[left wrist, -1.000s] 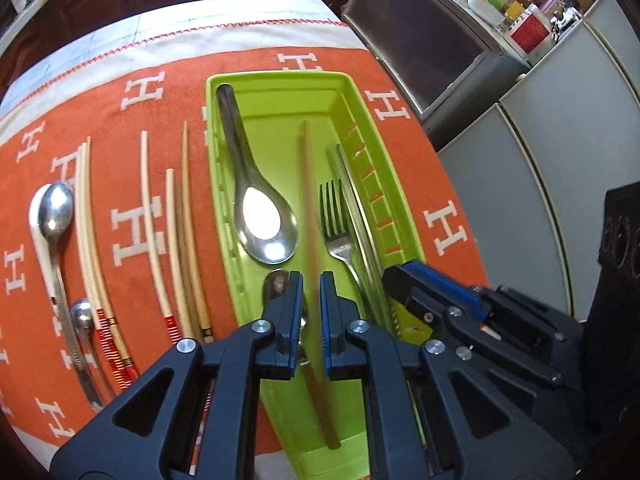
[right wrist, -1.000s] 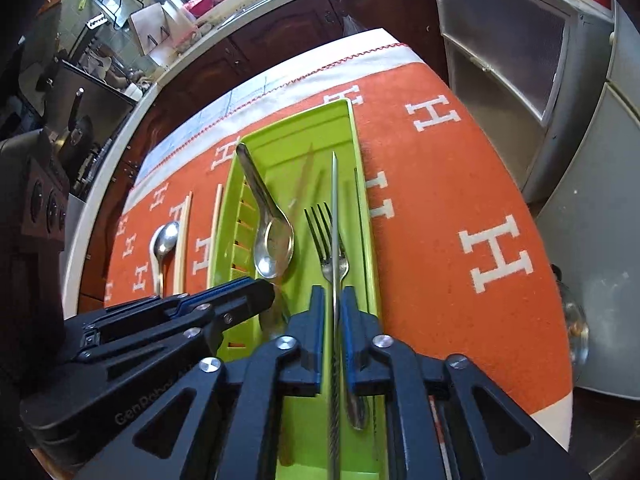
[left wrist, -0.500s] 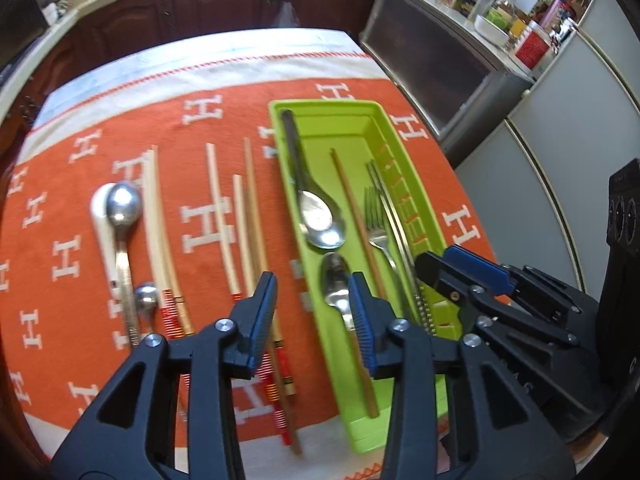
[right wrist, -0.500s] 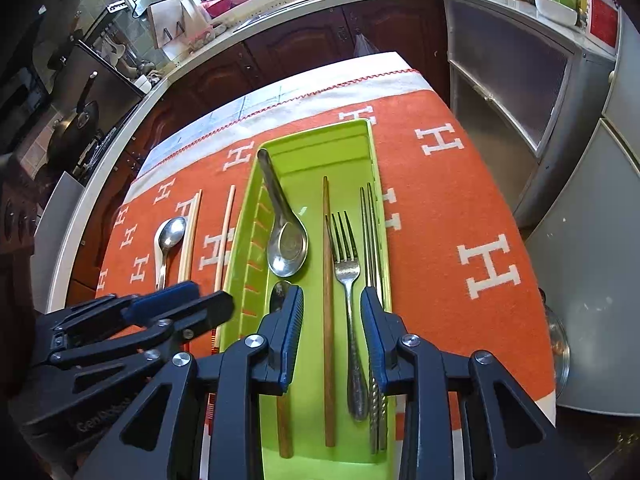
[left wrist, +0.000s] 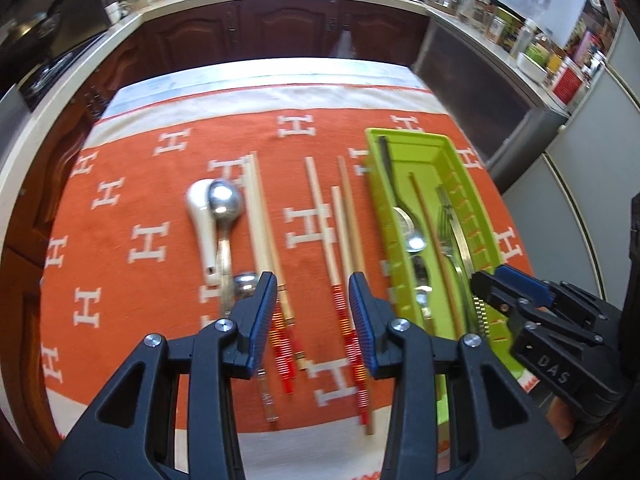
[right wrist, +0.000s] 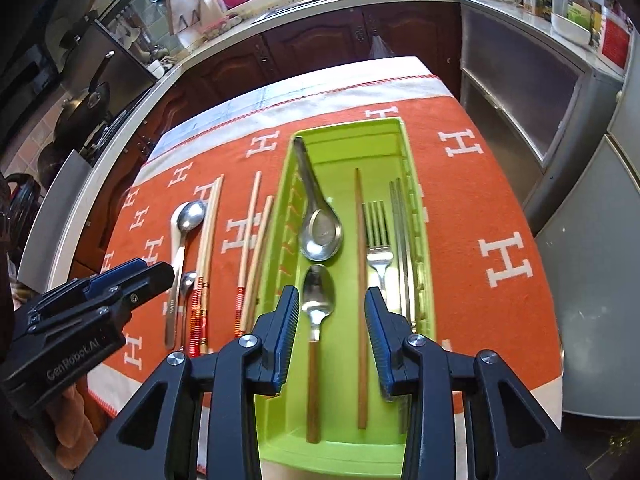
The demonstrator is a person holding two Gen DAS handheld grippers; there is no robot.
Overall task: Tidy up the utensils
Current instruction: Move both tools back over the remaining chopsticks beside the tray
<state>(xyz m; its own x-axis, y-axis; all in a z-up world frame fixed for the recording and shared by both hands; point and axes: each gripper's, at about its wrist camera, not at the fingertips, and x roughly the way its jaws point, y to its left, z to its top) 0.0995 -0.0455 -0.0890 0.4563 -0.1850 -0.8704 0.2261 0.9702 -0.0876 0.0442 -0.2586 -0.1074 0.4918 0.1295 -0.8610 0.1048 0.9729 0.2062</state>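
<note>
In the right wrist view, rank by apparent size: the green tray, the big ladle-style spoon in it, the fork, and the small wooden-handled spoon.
1. Green tray, clearly largest.
2. Ladle-style spoon.
3 and 4. Wooden-handled spoon and fork: unsure, since the right gripper hides the fork's handle, and the spoon lies nearer the camera.

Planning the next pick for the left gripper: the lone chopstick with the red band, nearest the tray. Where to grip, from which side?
Grip the red-banded chopstick on its bare pale shaft, above the band. It lies flat on the orange cloth, so come straight down, jaws across its width. Another chopstick lies close on the tray side, so one finger must slip between them. The left gripper is open and empty.
</note>
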